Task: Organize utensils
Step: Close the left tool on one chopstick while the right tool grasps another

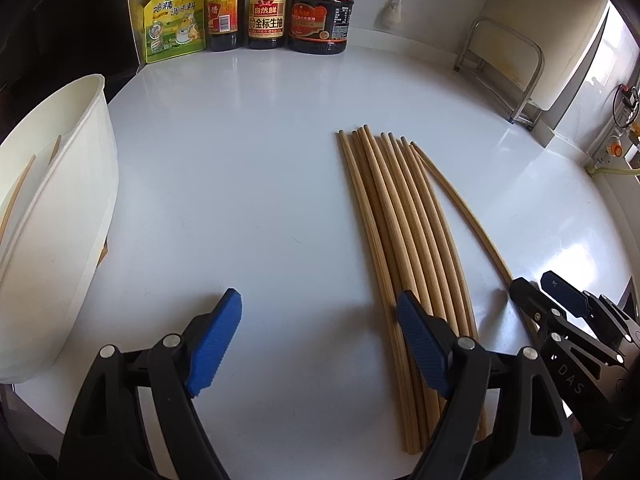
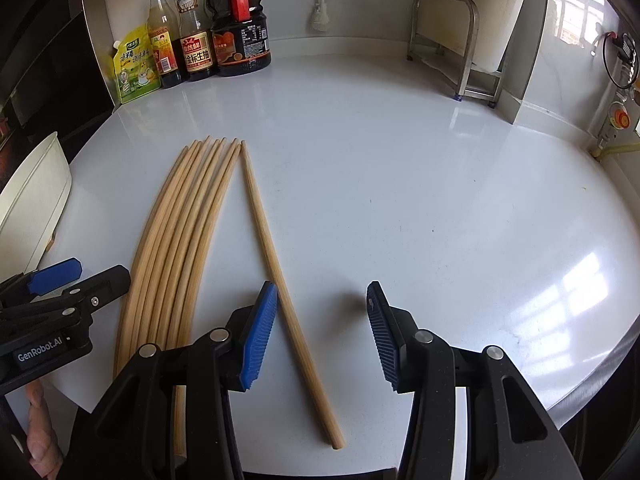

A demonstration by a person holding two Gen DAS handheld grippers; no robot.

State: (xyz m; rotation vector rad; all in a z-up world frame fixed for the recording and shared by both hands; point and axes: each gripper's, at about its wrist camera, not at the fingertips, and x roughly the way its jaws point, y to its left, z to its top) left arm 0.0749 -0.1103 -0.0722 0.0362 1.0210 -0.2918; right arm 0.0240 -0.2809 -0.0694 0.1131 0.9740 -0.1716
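Bundle of chopsticks (image 1: 400,232) lies flat on the white bench (image 1: 248,184), tips toward the back wall; near ends are cut off behind the left claw (image 1: 316,344). Single chopstick (image 2: 280,280) lies just beside the bundle, split off to its right, full length visible in the right wrist view. White holder (image 1: 56,216) sits at the bench's left edge, cropped by the frame; a couple of sticks show inside, count not readable.

Left claw: open, empty, its right finger over the bundle; contact unclear. Right claw (image 2: 322,328): open, empty, straddling the single chopstick, not touching it as far as I can see.

Back edge: yellow seasoning pouch (image 1: 174,20) and three sauce bottles (image 1: 266,8), tops cut off. Middle label reads "金标生抽". Left claw body reads "GenRobot.AI", right one "DAS".
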